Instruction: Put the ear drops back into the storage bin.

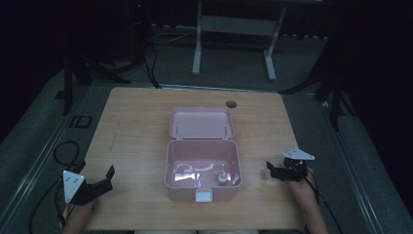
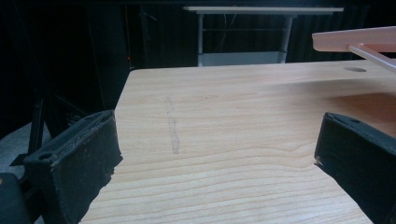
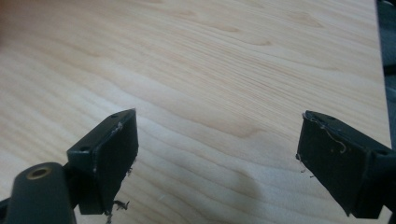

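A pink plastic box point(image 1: 202, 165) stands open in the middle of the wooden table point(image 1: 136, 122), its lid point(image 1: 200, 123) laid back flat behind it. A small round object point(image 1: 222, 178) sits inside at the front right. A white latch point(image 1: 204, 196) hangs on the front wall. My left gripper point(image 1: 108, 179) is low at the table's front left, open and holding nothing, well left of the box. In the left gripper view its jaws point(image 2: 215, 144) stand wide over bare wood, the pink lid's edge point(image 2: 355, 41) at upper right. My right gripper point(image 1: 272, 170) is open right of the box, its jaws point(image 3: 217, 144) spread over bare wood.
A round cable hole point(image 1: 231, 104) is in the table's far edge behind the lid. A white desk frame point(image 1: 234, 29) stands on the dark floor beyond. Black cables point(image 1: 65, 151) loop on the floor at left. Dark stands flank the table.
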The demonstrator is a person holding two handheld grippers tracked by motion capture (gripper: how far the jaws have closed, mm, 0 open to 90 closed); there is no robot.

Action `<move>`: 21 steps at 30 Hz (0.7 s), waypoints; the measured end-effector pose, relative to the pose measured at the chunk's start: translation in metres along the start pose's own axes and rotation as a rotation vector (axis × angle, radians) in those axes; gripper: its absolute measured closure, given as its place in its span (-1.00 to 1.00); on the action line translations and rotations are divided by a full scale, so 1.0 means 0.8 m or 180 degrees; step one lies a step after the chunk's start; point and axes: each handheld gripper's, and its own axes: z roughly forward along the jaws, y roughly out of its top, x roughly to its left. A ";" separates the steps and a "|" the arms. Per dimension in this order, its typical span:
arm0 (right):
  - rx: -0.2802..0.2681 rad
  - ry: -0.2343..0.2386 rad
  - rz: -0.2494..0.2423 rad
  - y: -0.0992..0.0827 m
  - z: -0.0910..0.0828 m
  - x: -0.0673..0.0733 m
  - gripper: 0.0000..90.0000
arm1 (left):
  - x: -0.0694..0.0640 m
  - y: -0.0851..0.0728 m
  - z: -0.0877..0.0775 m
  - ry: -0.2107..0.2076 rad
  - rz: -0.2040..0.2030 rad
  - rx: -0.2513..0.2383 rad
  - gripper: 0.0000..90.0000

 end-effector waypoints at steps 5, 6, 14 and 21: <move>-0.0113 -0.0225 0.0102 -0.009 0.002 0.002 -0.73 | 0.000 0.000 0.000 -0.0001 -0.0004 -0.0002 -0.99; -0.0142 -0.0258 0.0129 -0.010 0.002 0.002 -0.73 | 0.000 0.000 0.000 -0.0001 -0.0004 -0.0002 -0.99; -0.0495 -0.0630 0.0501 -0.014 -0.003 0.003 -0.73 | 0.000 0.000 0.000 -0.0003 -0.0004 0.0002 -0.99; -0.0807 -0.0839 0.0595 -0.018 -0.009 0.006 -0.72 | 0.000 0.000 0.000 -0.0014 -0.0003 -0.0002 -0.99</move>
